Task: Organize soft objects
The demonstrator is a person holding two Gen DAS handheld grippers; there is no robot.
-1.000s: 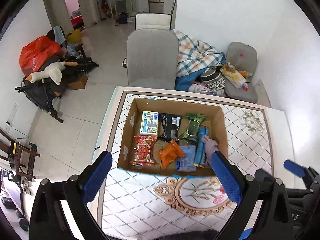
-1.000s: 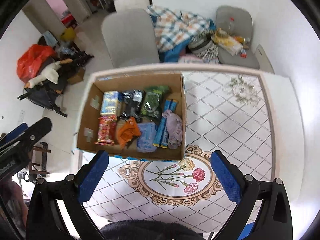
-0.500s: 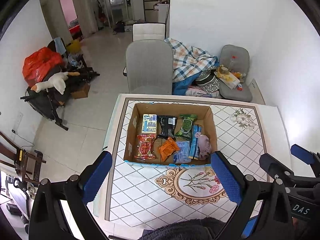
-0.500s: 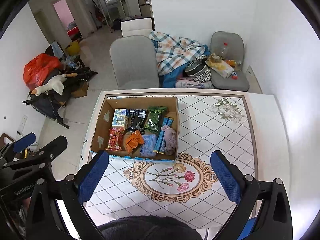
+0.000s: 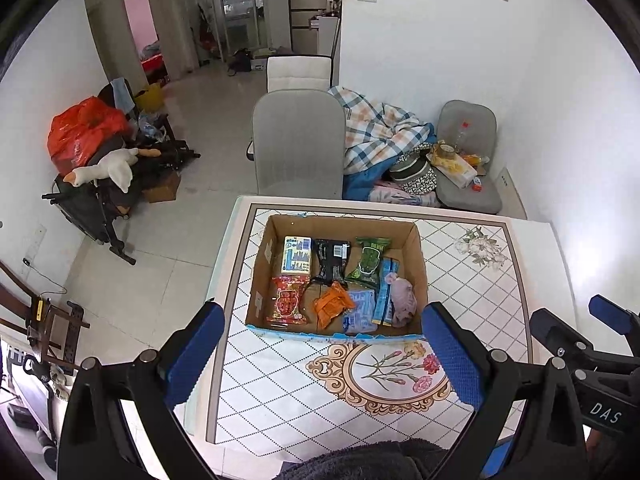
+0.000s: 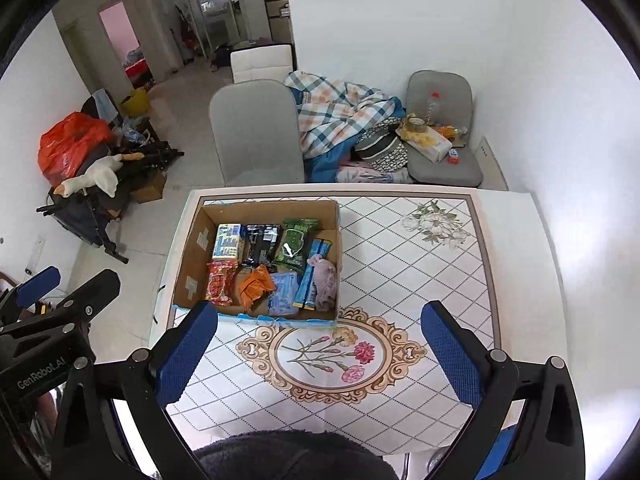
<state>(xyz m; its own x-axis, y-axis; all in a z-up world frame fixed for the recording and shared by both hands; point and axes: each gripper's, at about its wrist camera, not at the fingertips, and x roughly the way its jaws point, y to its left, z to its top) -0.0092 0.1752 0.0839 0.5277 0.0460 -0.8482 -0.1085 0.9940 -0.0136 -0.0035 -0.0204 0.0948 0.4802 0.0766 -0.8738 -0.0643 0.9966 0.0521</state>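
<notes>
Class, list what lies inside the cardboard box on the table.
Inside the cardboard box: snack packets, an orange packet, a pale pink cloth. Anything beneath them is covered.

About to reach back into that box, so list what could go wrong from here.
1. The cardboard box sits near the table's left edge; a nudge could slide it off.
2. The pink cloth lies against the blue packet; a grab may lift both.

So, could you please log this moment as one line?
left tongs open, empty | right tongs open, empty | soft packets in cardboard box | both above table
</notes>
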